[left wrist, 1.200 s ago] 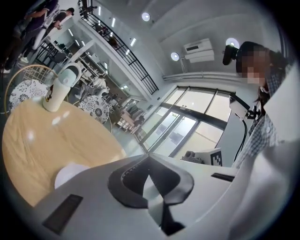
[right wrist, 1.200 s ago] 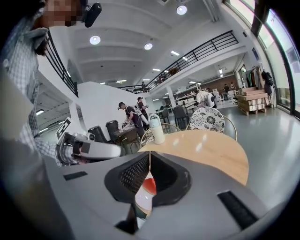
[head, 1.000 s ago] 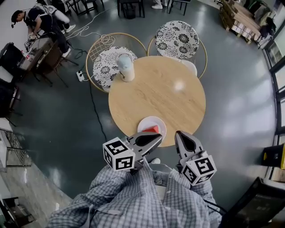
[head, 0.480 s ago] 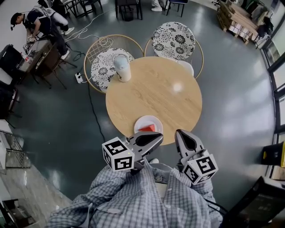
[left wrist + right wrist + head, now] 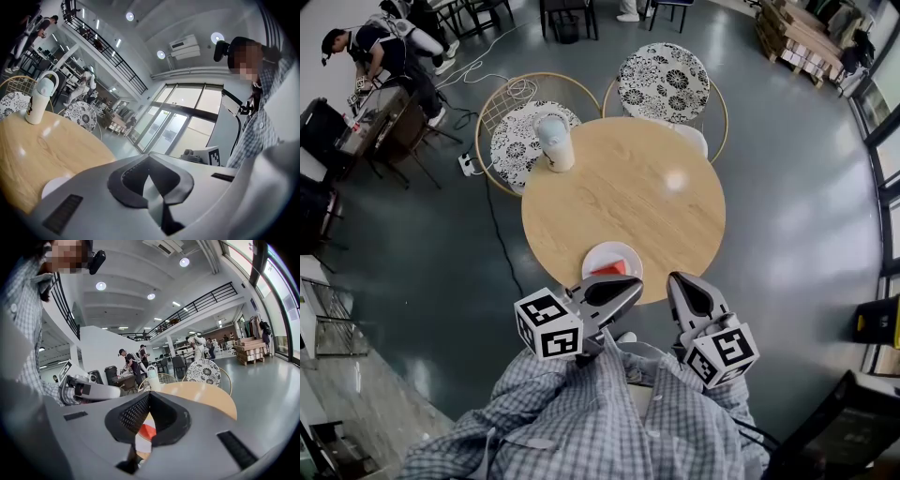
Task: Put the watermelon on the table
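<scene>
A red watermelon slice (image 5: 616,269) lies on a white plate (image 5: 602,254) at the near edge of the round wooden table (image 5: 628,187). My left gripper (image 5: 636,286) hovers just short of the plate, jaws shut and empty. My right gripper (image 5: 675,281) is beside it to the right, off the table's edge, jaws closed tip to tip on nothing. In the right gripper view the watermelon (image 5: 146,431) shows through the hollow below the joined tips (image 5: 149,393). The left gripper view shows its joined tips (image 5: 149,158) and the plate's rim (image 5: 54,185).
A white bottle with a handle (image 5: 555,141) stands at the table's far left edge. Two round patterned chairs (image 5: 525,131) (image 5: 666,82) are behind the table. Cables trail on the floor at left, where a person (image 5: 380,47) works at a desk.
Only the head view has shifted a little; both grippers stay where they were, shut and empty, and the watermelon still lies on the plate.
</scene>
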Demonstrator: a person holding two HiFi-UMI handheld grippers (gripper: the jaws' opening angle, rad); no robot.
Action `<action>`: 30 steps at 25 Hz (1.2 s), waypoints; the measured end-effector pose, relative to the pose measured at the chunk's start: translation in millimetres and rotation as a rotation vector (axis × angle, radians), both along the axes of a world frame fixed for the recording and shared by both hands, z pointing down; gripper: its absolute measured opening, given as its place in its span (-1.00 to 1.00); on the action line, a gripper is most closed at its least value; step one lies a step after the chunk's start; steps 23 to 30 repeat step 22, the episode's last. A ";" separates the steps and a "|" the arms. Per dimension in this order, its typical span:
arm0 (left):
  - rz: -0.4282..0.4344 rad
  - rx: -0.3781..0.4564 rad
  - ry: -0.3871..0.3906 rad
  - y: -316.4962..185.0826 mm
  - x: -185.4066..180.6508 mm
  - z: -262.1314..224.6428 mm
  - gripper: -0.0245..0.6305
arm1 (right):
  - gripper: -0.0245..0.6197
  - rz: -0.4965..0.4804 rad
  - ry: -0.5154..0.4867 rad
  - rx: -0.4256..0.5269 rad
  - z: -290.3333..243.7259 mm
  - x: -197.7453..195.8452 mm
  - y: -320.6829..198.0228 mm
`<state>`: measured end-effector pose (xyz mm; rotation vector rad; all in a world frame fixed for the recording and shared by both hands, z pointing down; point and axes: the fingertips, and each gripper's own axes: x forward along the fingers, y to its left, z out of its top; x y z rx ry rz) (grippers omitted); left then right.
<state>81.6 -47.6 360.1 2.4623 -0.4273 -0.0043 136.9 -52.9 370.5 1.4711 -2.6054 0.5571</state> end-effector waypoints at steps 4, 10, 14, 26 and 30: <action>-0.001 0.000 0.001 -1.0 -0.3 -2.5 -0.91 | -0.90 -0.003 0.000 -0.002 -1.0 0.0 -0.1; 0.002 -0.005 0.000 0.4 2.2 -2.9 -0.91 | -0.90 -0.012 0.002 -0.006 -0.9 -0.1 0.9; 0.005 -0.004 -0.006 1.7 2.8 2.0 -0.91 | -0.90 -0.028 0.002 -0.017 5.7 -1.9 3.1; -0.001 -0.037 -0.013 3.3 0.2 7.7 -0.91 | -0.90 -0.050 -0.016 -0.027 6.4 -6.5 6.8; -0.001 -0.037 -0.013 3.3 0.2 7.7 -0.91 | -0.90 -0.050 -0.016 -0.027 6.4 -6.5 6.8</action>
